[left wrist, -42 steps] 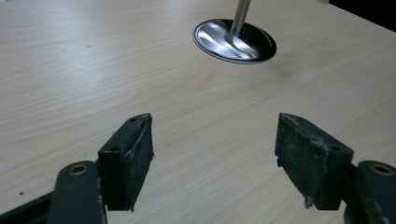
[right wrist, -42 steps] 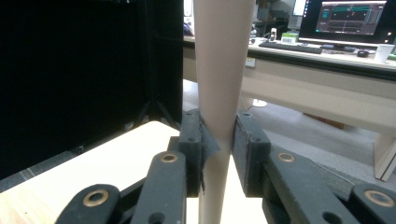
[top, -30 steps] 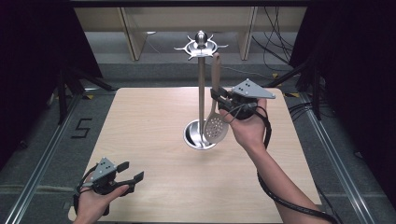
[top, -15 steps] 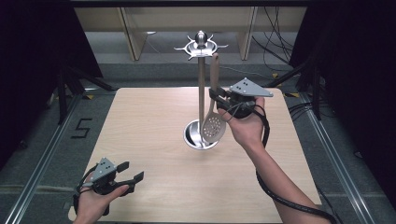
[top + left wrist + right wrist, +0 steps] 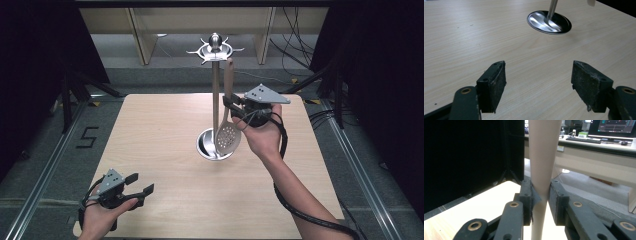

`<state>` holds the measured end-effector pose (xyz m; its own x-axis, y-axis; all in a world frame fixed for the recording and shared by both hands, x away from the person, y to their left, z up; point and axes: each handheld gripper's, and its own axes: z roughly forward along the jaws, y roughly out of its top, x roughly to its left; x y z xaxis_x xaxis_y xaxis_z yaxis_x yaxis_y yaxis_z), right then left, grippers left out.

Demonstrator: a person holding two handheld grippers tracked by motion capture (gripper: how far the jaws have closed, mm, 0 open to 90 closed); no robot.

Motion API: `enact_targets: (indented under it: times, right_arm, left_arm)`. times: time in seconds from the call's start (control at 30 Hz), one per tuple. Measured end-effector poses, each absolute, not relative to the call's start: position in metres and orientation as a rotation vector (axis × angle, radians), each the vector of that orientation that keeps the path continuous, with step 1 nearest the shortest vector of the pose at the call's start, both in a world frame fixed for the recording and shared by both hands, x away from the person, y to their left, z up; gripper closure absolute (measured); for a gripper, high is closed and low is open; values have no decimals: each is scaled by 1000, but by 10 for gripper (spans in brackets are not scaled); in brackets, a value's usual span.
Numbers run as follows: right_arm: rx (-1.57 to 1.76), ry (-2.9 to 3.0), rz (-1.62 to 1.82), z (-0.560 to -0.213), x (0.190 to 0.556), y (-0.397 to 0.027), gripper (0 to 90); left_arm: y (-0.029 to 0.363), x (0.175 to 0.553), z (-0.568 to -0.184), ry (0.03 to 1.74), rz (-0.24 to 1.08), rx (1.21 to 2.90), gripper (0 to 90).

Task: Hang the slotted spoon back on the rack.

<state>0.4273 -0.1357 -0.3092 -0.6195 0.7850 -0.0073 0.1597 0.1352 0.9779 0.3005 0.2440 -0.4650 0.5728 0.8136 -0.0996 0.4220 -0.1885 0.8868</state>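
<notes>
From above, my right gripper (image 5: 231, 104) holds a slotted spoon (image 5: 227, 131) upright beside the rack's pole (image 5: 215, 100) — its own view adds what that one hides, both pads (image 5: 526, 195) pressed onto the narrow neck of the beige handle. A "5" (image 5: 88, 137) is marked on the floor left of the table (image 5: 150, 130); the far monitor's text is, I think, too blurred to read. My left gripper (image 5: 539, 82) hovers low over the near corner, jaws wide apart and holding nothing — the rack's shiny base (image 5: 549, 22) ahead.

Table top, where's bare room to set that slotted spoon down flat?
The wood table is bare left of the stand's round base, as far as the left edge, and along the near edge between the left hand-held gripper and the right forearm. It is crowded around the base, where the right hand-held gripper holds the slotted spoon.
</notes>
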Motion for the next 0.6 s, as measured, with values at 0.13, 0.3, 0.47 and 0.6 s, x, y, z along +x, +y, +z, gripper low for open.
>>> enact_targets:
  times: [0.13, 0.3, 0.47, 0.6]
  right_arm:
    - [830, 1887, 1510, -309, 426, -139, 601]
    - [829, 1912, 1509, -318, 423, -145, 519]
    - [854, 1967, 1476, -335, 415, -159, 455]
    - [880, 2008, 1425, -349, 408, -173, 416]
  left_arm:
    - [244, 300, -465, 1012, 494, 1810, 276]
    - [244, 300, -465, 1017, 491, 1811, 275]
    - [245, 302, -465, 991, 512, 1827, 275]
    - [243, 300, -466, 1032, 488, 1808, 275]
